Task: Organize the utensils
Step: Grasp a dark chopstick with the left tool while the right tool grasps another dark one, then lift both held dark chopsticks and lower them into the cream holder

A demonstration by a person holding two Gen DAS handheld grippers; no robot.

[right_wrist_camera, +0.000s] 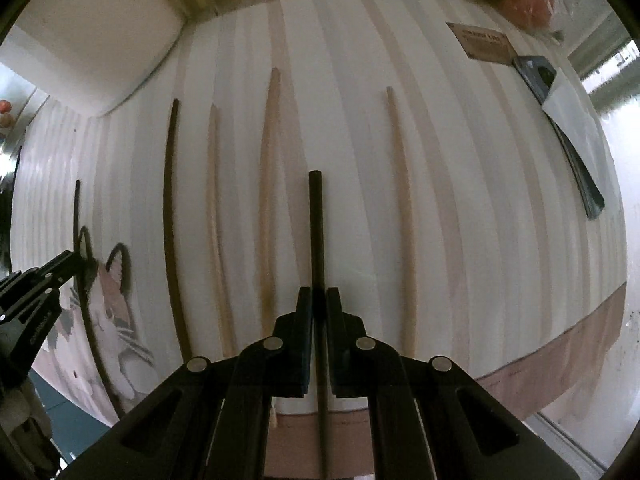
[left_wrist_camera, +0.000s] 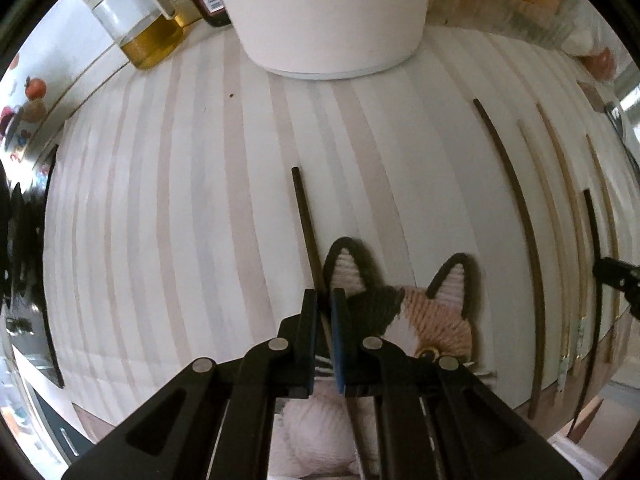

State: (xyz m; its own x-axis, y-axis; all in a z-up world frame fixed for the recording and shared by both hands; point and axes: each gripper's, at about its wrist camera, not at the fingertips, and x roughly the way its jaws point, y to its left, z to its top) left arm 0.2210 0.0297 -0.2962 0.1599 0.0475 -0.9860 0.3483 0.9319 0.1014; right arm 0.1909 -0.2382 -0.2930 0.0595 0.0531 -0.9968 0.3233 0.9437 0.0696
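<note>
We are clamping one dark chopstick (left_wrist_camera: 304, 216) in our left gripper (left_wrist_camera: 324, 300) (just beside the cat-shaped mat (left_wrist_camera: 420, 308)). Our right gripper (right_wrist_camera: 319, 300) is pinching another dark chopstick (right_wrist_camera: 316, 232) over the striped table (right_wrist_camera: 460, 200), with pale chopsticks (right_wrist_camera: 266, 200) lying either side.

A black chopstick (right_wrist_camera: 316, 232) is clamped between the closed jaws of the right gripper (right_wrist_camera: 319, 300), its length running straight away from the camera over a striped cloth (right_wrist_camera: 460, 208). Four more sticks are laid out roughly parallel on the cloth: a dark chopstick (right_wrist_camera: 171, 216) furthest left, then a thin pale chopstick (right_wrist_camera: 216, 232), a broader wooden stick (right_wrist_camera: 267, 200), and, to the right of the held one, another pale chopstick (right_wrist_camera: 402, 216). The left gripper (right_wrist_camera: 76, 258) is seen at the left edge, its tips at a further dark stick (right_wrist_camera: 77, 216) beside a cat-shaped mat (right_wrist_camera: 114, 300). A white container (right_wrist_camera: 92, 48) is noted at upper left. A dark flat object (right_wrist_camera: 576, 160) lies at the right.
</note>
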